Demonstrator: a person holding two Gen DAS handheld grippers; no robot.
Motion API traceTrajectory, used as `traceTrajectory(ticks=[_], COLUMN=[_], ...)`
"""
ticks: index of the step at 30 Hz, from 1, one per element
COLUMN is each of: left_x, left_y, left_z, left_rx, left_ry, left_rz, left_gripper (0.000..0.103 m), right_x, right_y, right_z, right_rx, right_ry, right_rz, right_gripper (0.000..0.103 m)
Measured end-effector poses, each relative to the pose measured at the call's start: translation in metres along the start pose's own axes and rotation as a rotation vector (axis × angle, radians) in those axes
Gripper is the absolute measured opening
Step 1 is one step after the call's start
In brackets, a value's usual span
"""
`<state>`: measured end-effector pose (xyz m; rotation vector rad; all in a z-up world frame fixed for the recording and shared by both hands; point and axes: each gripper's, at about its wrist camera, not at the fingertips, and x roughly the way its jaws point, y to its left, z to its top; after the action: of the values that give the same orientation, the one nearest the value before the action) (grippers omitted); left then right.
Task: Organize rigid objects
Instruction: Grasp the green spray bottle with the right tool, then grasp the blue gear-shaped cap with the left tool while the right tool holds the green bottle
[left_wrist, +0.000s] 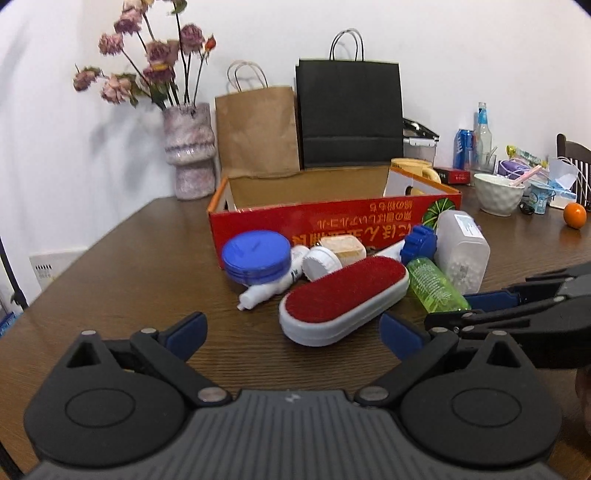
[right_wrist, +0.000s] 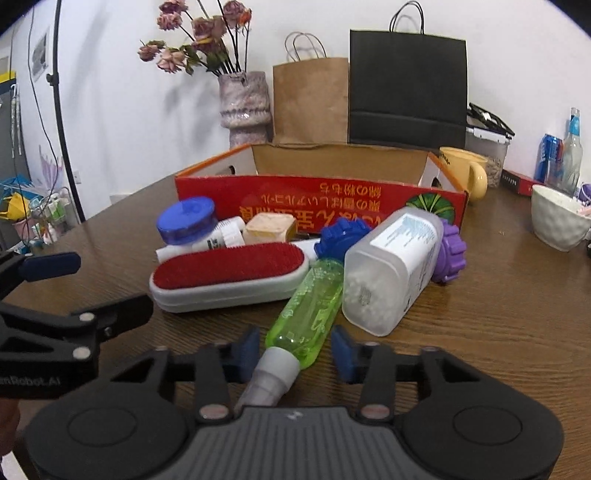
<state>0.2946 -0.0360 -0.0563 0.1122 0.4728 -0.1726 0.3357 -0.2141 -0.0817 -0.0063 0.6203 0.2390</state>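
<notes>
While I watched both wrist feeds, this was how things stood:

Right hand-held gripper (right_wrist: 295, 350): I had its blue pads on either side of the green bottle's neck end; a gap showed at each pad, so I could not say they pressed on it.

Left hand-held gripper (left_wrist: 291, 332): I held it wide open with nothing between the pads, low over the tabletop (left_wrist: 129, 266), just short of the lint brush.

Green bottle (right_wrist: 308, 306): it lay on its side, white cap toward my right gripper, its far end touching the blue gear-shaped piece (right_wrist: 341, 236).

Lint brush (left_wrist: 343, 299): red face up, it lay beside the green bottle, at the front of the pile.

Clear jar (right_wrist: 391, 269): on its side, white pellets inside, just beside the bottle.

Blue-lidded jar (left_wrist: 256, 254): it sat against the red box, over a white tube (left_wrist: 266, 291).

Red box (left_wrist: 332, 218): open-topped, it stood behind the pile, toward the tabletop's far edge.
</notes>
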Motion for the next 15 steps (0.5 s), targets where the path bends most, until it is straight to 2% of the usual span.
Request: traceTrajectory(ticks=[6,11,13,15], left_x=[0.0,-0.001,0.002,0.005], left_y=[-0.006,-0.029,-0.04,-0.051], left_z=[0.009,0.016,0.022,0.027], left_rx=[-0.026,0.037,0.049,0.051], left_ry=[0.023,-0.008,-0.014,-0.022], left_rz=[-0.052,-0.076,-0.115,-0.164], left_gripper=[0.097,0.097,0.096,0.091], right_x=[-0.017,-0.034,-0.037,-0.041], right_y=[-0.014,-0.032,-0.037,-0.044], right_z=[-0.011,-0.021,-0.023,-0.026], right_rx=[-0.003,0.034,0.037,0.044], right_ry=[0.004,-0.002,-0.004,-0.01], right_rz=[0.01,-0.028,-0.052,-0.072], right_gripper=[0.031,0.03,0.03,0.03])
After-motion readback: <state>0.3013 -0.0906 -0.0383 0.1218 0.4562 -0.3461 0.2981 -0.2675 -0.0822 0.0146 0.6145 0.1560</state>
